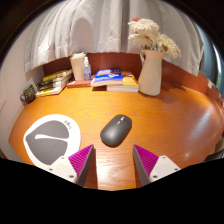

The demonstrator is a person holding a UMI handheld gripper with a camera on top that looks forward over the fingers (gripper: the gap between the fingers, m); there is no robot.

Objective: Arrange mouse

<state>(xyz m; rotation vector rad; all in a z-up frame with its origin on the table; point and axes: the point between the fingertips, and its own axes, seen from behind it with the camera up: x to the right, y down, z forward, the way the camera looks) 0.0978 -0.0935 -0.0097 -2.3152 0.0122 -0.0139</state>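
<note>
A dark grey computer mouse [116, 129] lies on the wooden desk [170, 120], just ahead of my fingers and about midway between them. A round grey mouse pad with a white rim [48, 141] lies on the desk to the left of the mouse, beside my left finger. My gripper [113, 160] is open and empty, its magenta pads [82, 158] wide apart above bare wood. The mouse is beyond the fingertips, not between them.
A white vase with pale flowers [151, 70] stands at the back right. Stacked books [115, 81] lie at the back centre, a white box [79, 66] and more books [53, 82] at the back left. A curtain hangs behind the desk.
</note>
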